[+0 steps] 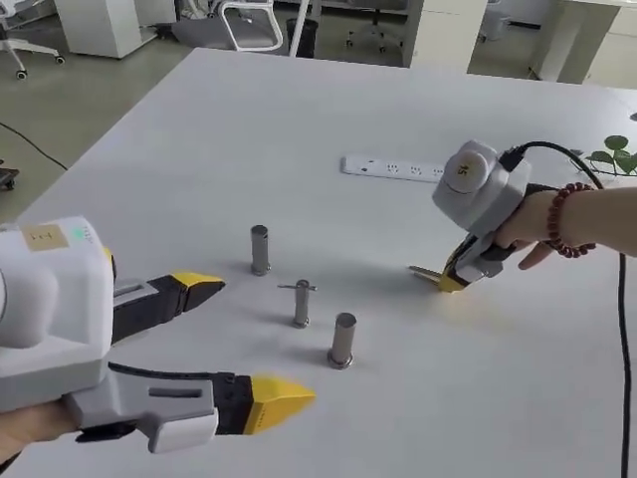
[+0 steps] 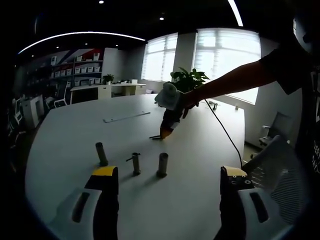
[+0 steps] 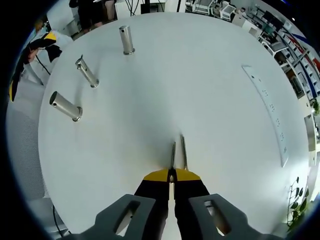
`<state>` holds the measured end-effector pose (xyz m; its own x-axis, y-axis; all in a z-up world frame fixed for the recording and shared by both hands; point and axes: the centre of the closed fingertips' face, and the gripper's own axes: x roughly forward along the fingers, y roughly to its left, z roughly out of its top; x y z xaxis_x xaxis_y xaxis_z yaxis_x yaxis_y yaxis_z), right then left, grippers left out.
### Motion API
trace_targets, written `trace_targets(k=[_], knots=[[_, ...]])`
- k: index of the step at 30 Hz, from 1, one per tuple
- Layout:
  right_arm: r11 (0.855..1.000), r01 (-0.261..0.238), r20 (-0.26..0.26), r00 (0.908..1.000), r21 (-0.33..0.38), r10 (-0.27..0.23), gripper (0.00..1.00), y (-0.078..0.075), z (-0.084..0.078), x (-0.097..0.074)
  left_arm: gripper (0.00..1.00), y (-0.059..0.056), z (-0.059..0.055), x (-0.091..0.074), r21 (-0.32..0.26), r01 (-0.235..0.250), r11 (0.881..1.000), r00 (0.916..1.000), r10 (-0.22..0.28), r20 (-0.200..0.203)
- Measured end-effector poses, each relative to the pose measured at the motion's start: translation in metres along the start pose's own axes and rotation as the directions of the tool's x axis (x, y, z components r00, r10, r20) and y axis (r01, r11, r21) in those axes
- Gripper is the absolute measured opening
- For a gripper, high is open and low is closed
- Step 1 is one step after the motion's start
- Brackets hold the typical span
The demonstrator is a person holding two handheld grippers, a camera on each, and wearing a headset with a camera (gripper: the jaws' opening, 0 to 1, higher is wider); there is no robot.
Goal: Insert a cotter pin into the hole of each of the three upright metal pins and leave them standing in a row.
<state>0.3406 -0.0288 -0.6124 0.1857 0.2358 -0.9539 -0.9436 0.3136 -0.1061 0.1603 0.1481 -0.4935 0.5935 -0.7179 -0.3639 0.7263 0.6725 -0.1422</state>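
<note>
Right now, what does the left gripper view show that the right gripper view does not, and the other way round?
Left gripper view: the right gripper seen from outside, with its white body, the person's hand that holds it, and the bright windows behind. Right gripper view: up close, the two legs of a thin metal cotter pin at its shut jaw tips. Both: three upright grey metal pins on the white table, the middle pin already carrying a second cotter pin, and a long white power strip.

Head view looks down over the table (image 1: 398, 110); left gripper view sits low, facing the 3 metal pins (image 1: 302, 304) all views share; right gripper view is probably nearest.
</note>
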Motion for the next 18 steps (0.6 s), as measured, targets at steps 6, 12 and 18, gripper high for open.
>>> trace_targets(k=[6, 12, 18], knots=[[1.000, -0.009, -0.013, 0.9999, -0.030, 0.009, 0.00, 0.006, -0.003, -0.002, 0.84, -0.002, 0.001, 0.000, 0.001, 0.007, 1.000, 1.0000, -0.007, -0.004], [0.999, 0.005, 0.003, 1.0000, -0.038, -0.004, 0.00, 0.006, -0.005, -0.006, 0.84, -0.001, 0.004, -0.001, 0.014, 0.006, 1.000, 0.9999, -0.006, -0.010], [0.997, 0.016, 0.004, 0.9999, -0.082, -0.016, 0.00, 0.010, -0.003, -0.013, 0.82, 0.000, 0.007, 0.002, 0.020, 0.009, 1.000, 0.9999, -0.009, -0.014]])
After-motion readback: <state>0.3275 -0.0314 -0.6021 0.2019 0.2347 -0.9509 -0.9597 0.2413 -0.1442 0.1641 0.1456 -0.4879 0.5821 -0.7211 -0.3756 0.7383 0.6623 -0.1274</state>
